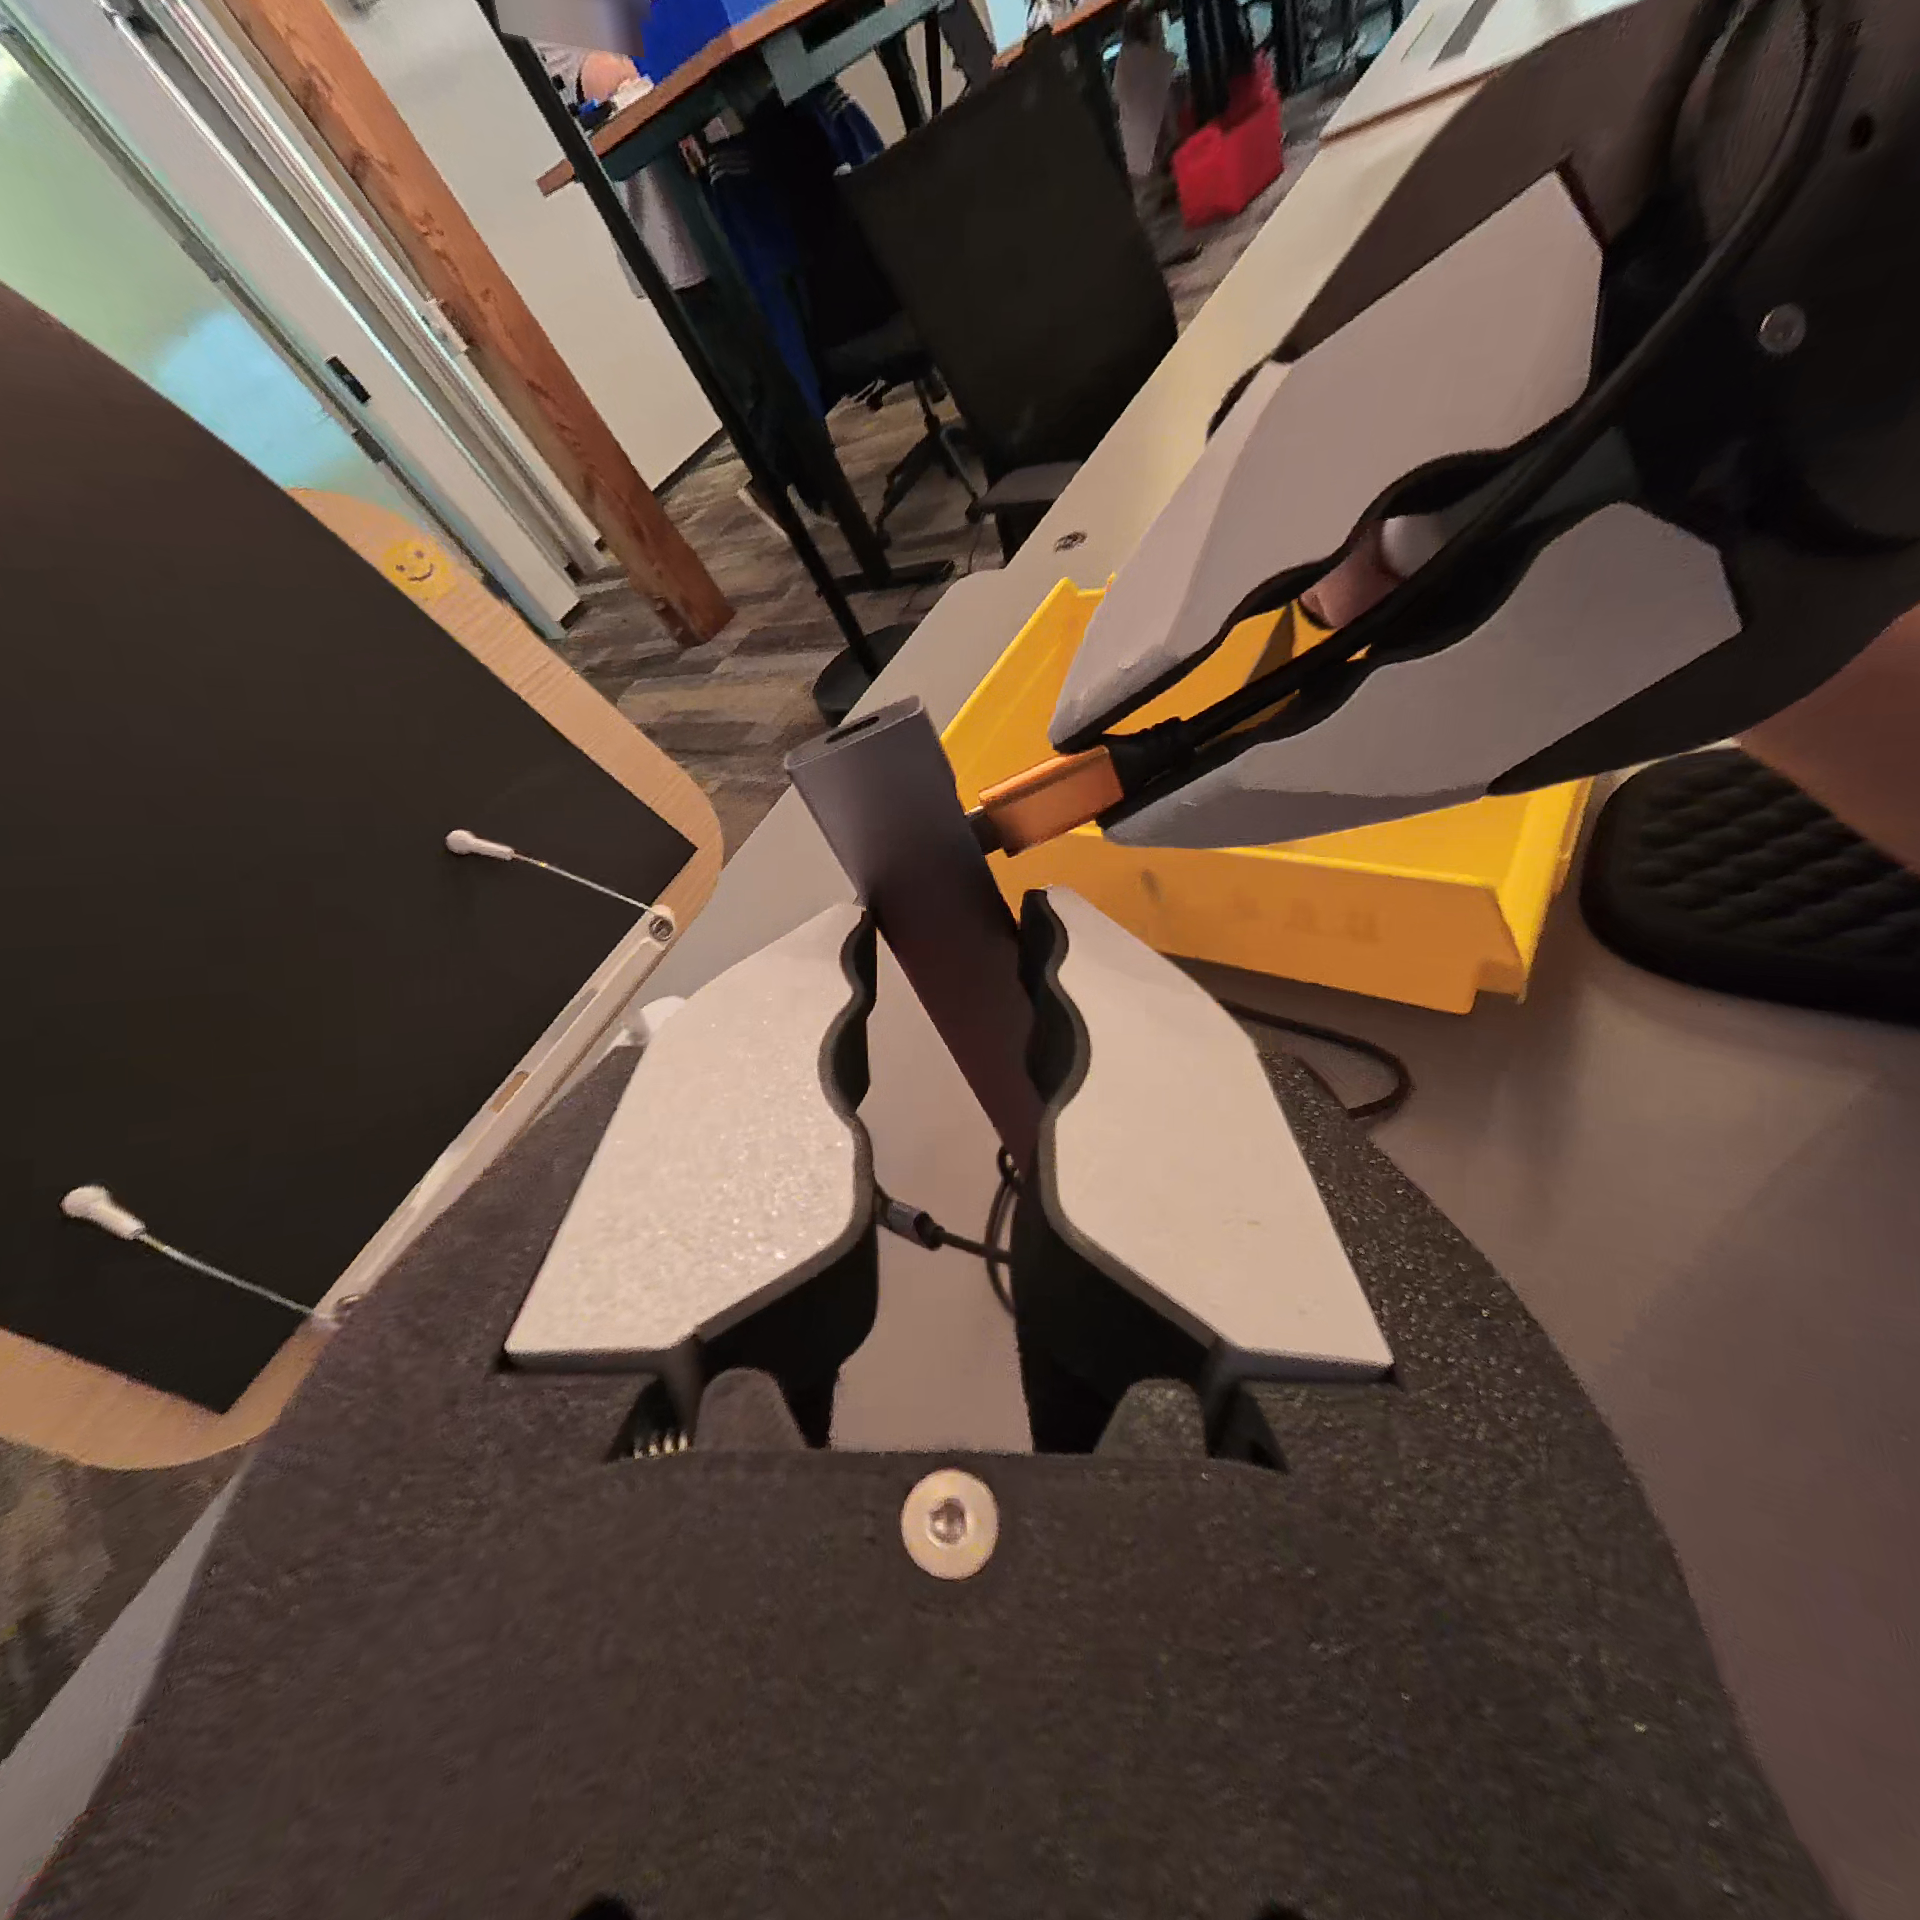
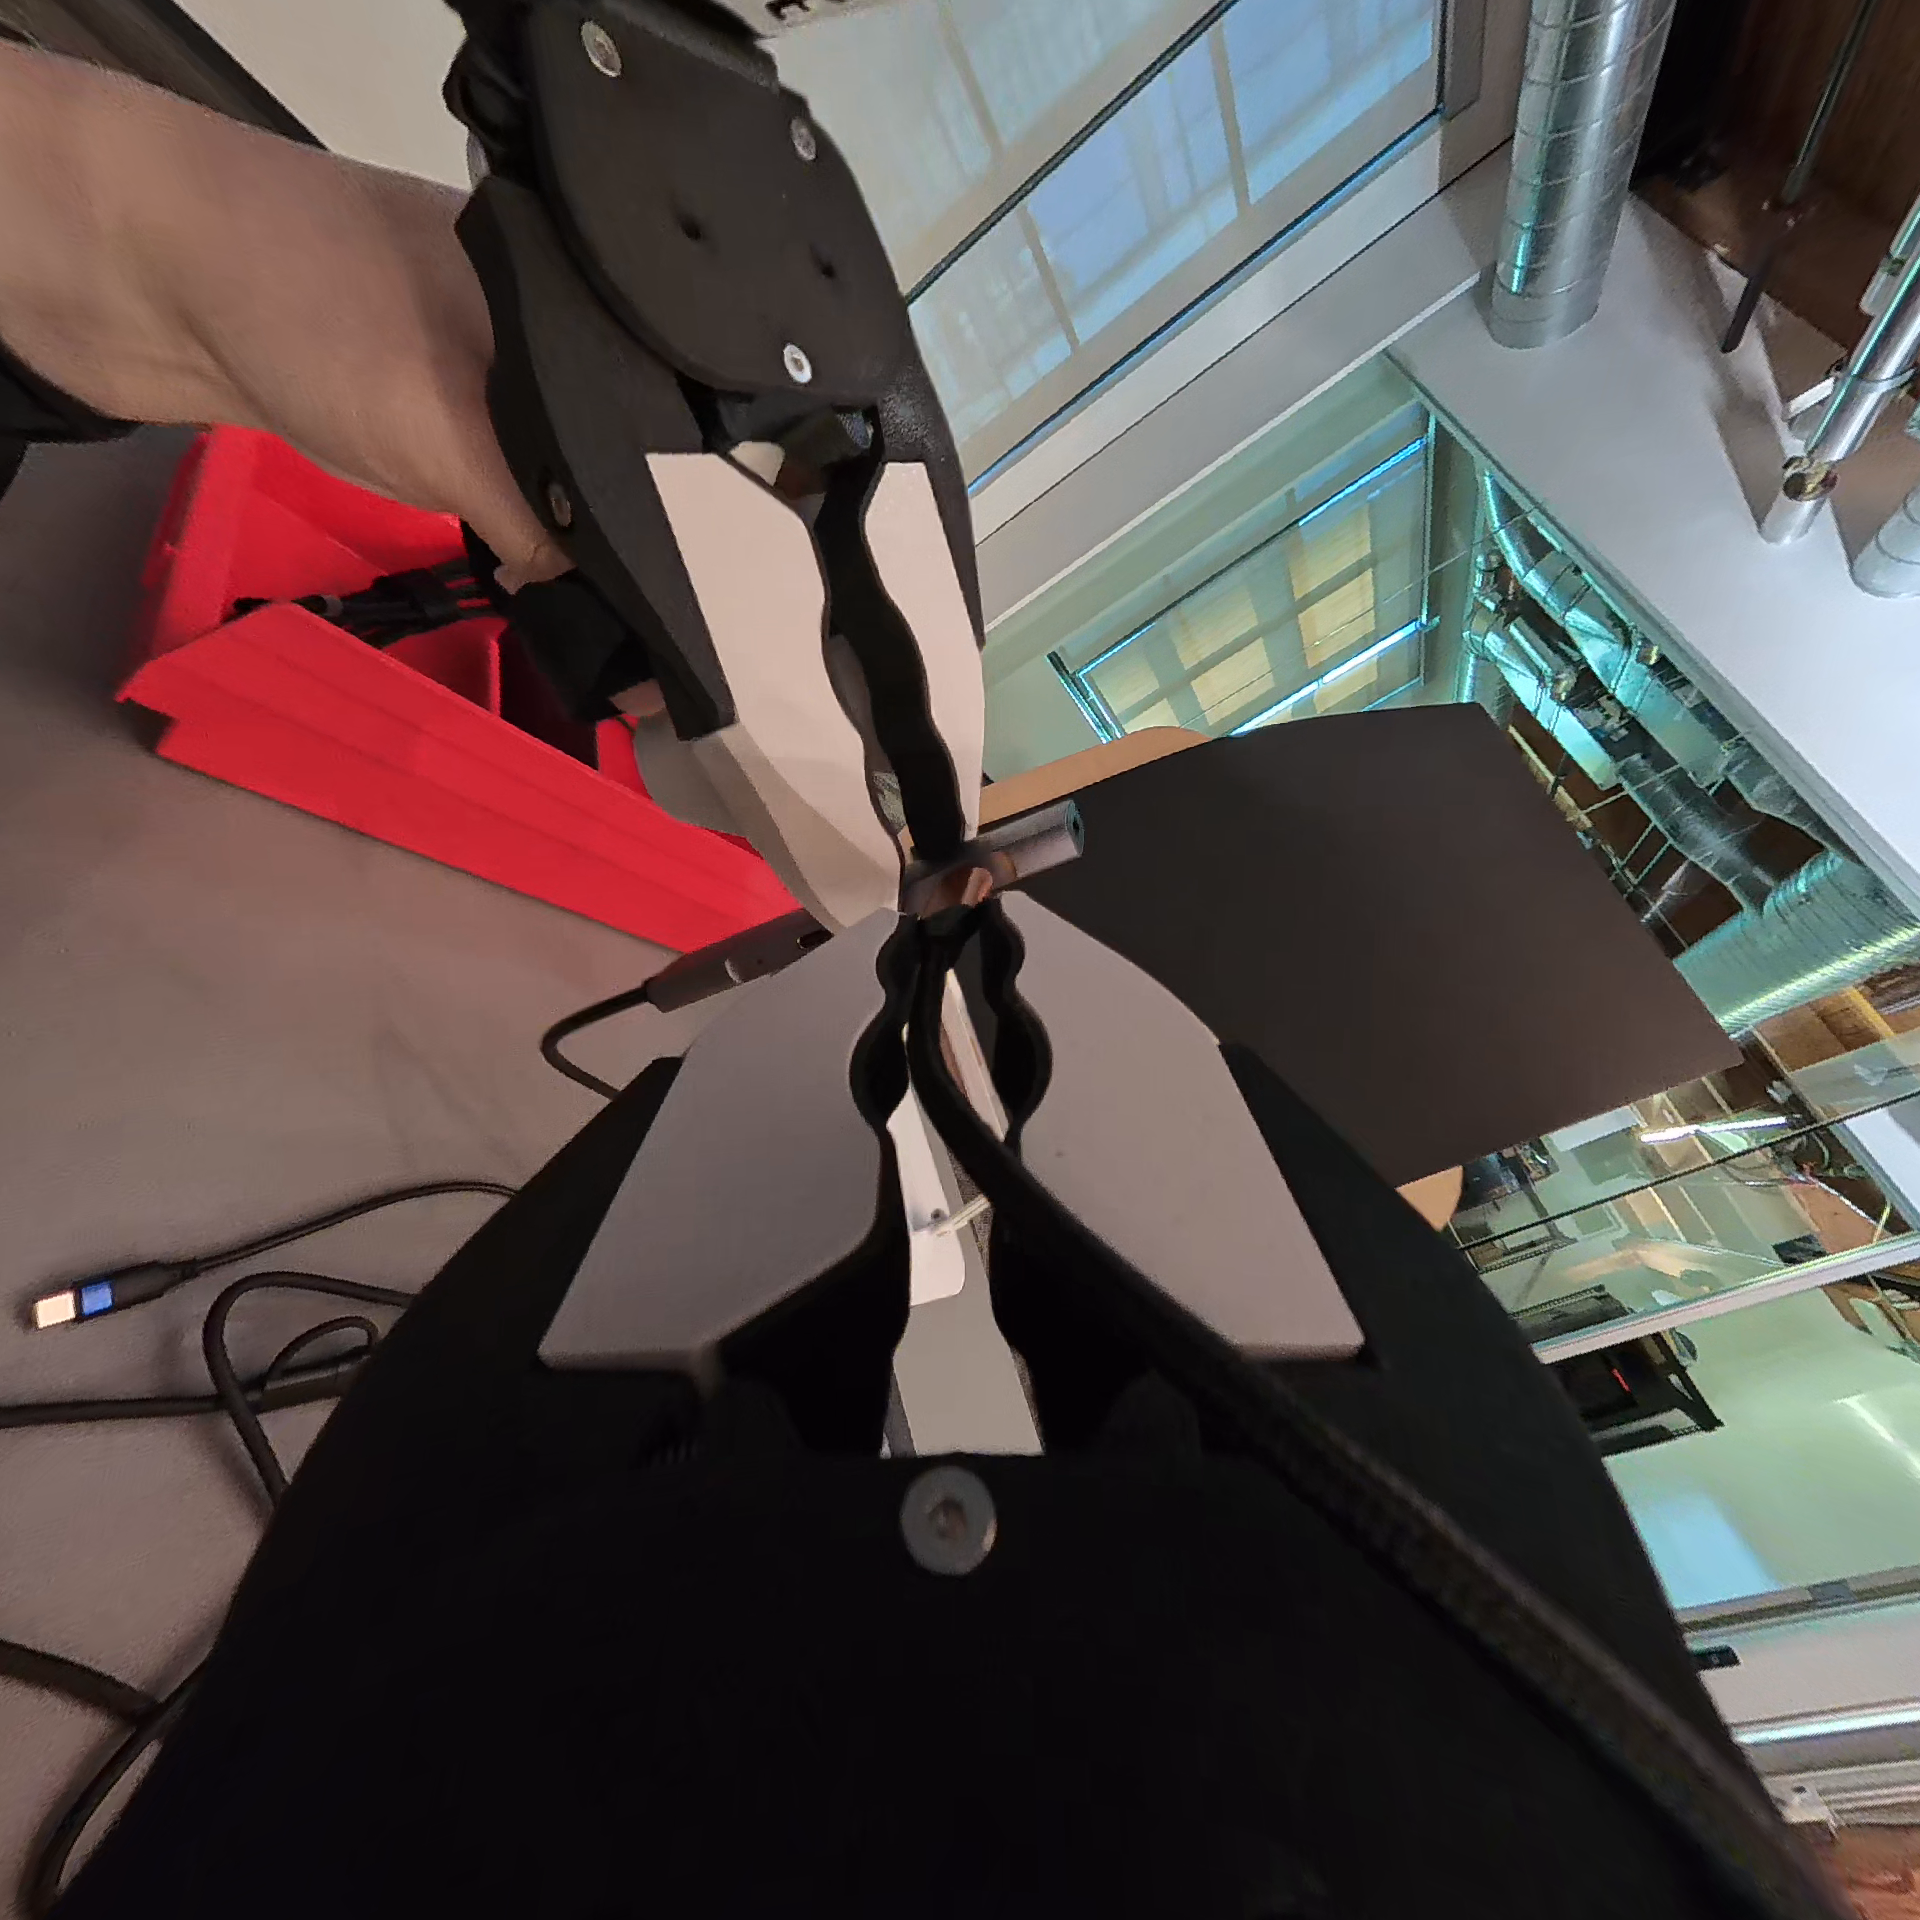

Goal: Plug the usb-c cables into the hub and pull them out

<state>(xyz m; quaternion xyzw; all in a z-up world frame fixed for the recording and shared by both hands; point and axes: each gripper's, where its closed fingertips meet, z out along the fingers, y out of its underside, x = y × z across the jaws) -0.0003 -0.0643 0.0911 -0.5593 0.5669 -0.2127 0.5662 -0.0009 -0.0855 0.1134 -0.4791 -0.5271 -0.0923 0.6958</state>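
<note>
My left gripper (image 1: 945,914) is shut on a grey bar-shaped hub (image 1: 894,821) and holds it upright, tilted, above the table. My right gripper (image 1: 1086,781) comes in from the upper right, shut on a black cable just behind its orange plug (image 1: 1049,800). The plug's front end meets the hub's side face; its metal tip does not show. In the right wrist view my right gripper (image 2: 945,920) grips the braided cable, the plug (image 2: 971,885) sits against the hub (image 2: 1039,831), and the left gripper (image 2: 925,842) reaches down from above.
A yellow bin (image 1: 1247,914) stands right behind the hub, with a black padded rest (image 1: 1766,883) beside it. A red bin (image 2: 416,727) lies left. Loose black cables, a plug with a blue insert (image 2: 73,1304) and a grey plug (image 2: 727,966) lie on the table. A black board (image 1: 260,831) stands left.
</note>
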